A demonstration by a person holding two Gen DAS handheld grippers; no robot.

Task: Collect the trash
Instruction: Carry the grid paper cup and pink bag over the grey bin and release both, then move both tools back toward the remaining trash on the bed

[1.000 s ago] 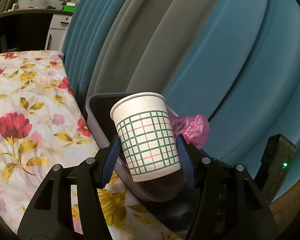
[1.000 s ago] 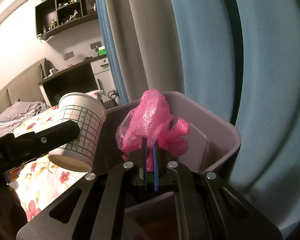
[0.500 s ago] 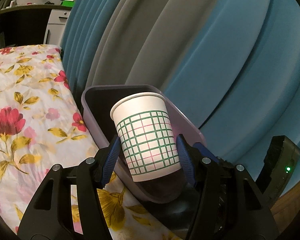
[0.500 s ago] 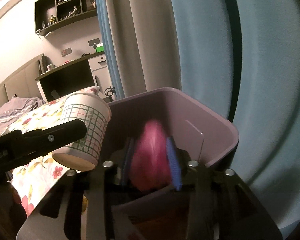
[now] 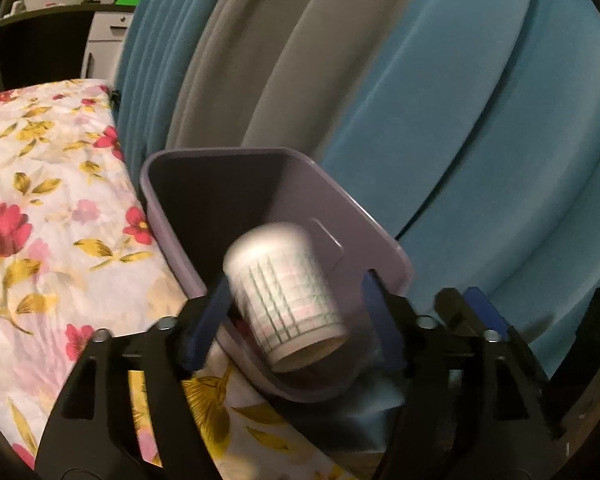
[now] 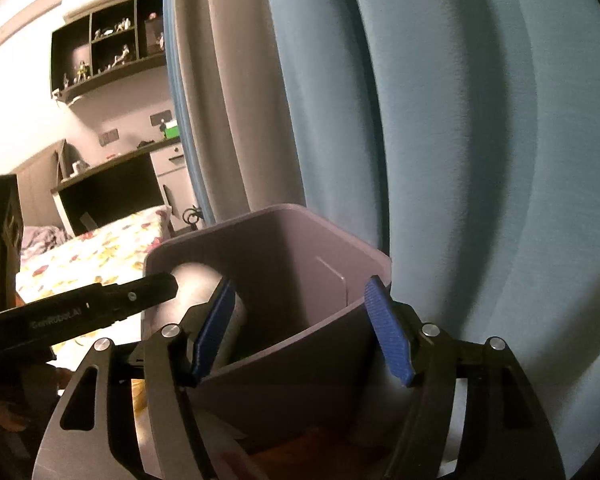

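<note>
A white paper cup point(image 5: 288, 300) with a green grid print is blurred and tilted between the fingers of my left gripper point(image 5: 294, 320), over the mouth of the purple bin point(image 5: 228, 152). The jaws are opening, the right pad stands off the cup, and the cup is loose. In the right wrist view my right gripper point(image 6: 302, 330) hangs at the bin's point(image 6: 340, 236) near wall. Its jaws are opening with nothing held between them. There the cup point(image 6: 196, 284) shows as a grey blur behind my left gripper's finger point(image 6: 100, 304). The pink plastic bag is out of sight.
A bed with a floral sheet point(image 5: 60, 200) lies left of the bin. Blue and grey curtains point(image 5: 460, 120) hang close behind it. A dark desk point(image 5: 40, 48) and wall shelves point(image 6: 112, 48) stand far back. A strip of wooden floor shows below the bin.
My right gripper went from shut on the pink bag to open, and the bag dropped out of view. My left jaws widened and the cup slid down and tipped toward the bin.
</note>
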